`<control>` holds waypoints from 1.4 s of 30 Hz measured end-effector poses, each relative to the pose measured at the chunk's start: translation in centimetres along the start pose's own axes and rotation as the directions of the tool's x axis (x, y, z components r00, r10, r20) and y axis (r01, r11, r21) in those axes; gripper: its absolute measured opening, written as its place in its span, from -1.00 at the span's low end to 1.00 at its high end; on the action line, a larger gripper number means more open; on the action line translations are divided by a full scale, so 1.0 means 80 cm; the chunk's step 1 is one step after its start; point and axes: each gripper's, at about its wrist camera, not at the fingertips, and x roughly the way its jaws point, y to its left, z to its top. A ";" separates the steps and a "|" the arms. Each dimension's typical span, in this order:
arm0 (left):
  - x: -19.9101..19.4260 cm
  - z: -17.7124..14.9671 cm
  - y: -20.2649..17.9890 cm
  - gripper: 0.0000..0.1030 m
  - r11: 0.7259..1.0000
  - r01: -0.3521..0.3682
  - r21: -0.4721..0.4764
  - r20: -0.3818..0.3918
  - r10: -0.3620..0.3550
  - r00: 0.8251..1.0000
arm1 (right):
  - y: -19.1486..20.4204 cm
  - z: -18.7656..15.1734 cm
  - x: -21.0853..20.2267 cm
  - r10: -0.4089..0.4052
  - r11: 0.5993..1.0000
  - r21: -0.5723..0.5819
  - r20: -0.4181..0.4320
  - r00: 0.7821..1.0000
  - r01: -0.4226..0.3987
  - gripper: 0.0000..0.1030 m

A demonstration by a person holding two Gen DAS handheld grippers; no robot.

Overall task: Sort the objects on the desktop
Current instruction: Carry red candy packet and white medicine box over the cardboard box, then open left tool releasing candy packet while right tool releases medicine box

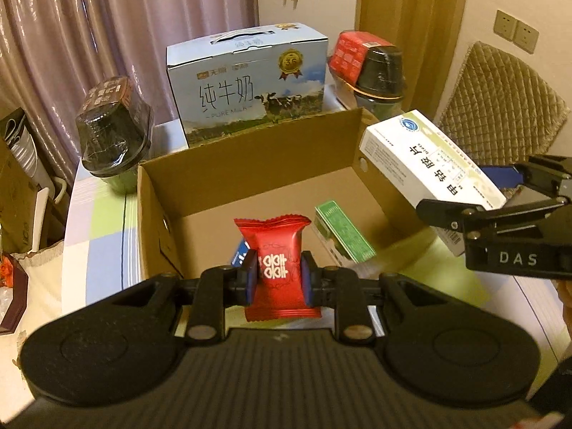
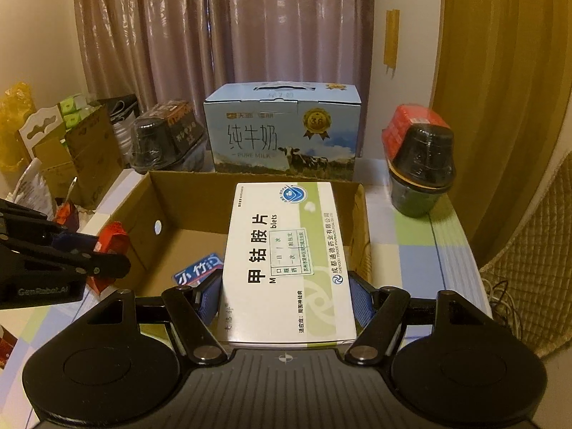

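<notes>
2 grippers: each of yours is clamped on 1 item, both held over the open cardboard box (image 1: 250, 175).
Left gripper (image 1: 278, 278): your blue pads pinch a red candy packet (image 1: 277, 268) at its middle; the packet is upright, a glossy foil pillow with crimped, zigzag ends, held over the near edge of the box.
Right gripper (image 2: 286, 296): your pads squeeze the 2 long sides of a white medicine box (image 2: 286, 261), a flat rectangular carton with a green stripe and black print, lying level above the right half of the cardboard box.
Cardboard box: plain brown corrugated walls, top open, sitting on a table (image 2: 422, 250) with a cloth of pale blue, green and white squares.
Inside the box: 1 green carton (image 1: 343, 230) lies tilted near the right wall, and a blue packet (image 2: 198, 273) lies on the floor, partly hidden behind your fingers.
Behind the box: a light blue milk carton (image 1: 250, 82) with a cow picture and a carry handle stands just beyond the far wall.
Left of it: a dark plastic-wrapped cup (image 1: 111, 139), tapered in shape, its shiny film catching the light.
Right of it: a 2nd dark cup (image 2: 422, 171) with a red lid, also film-wrapped.
Backdrop: pleated mauve curtain (image 2: 214, 35); a quilted chair back (image 1: 500, 107) stands at the table's right.
</notes>
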 end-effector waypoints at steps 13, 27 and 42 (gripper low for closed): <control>0.064 0.019 0.031 -0.61 0.999 0.009 -0.033 -0.039 -0.010 0.999 | -0.015 0.017 0.053 -0.009 1.000 0.015 -0.021 1.000 0.009 0.32; 0.072 0.013 0.043 -0.30 0.998 -0.013 -0.059 -0.026 0.011 1.000 | -0.016 0.018 0.077 -0.009 1.000 0.024 -0.037 0.999 0.010 0.32; 0.054 0.007 0.044 -0.10 0.998 -0.021 -0.055 0.000 0.021 1.000 | -0.025 0.022 0.077 -0.014 0.998 0.062 -0.016 1.000 0.015 0.49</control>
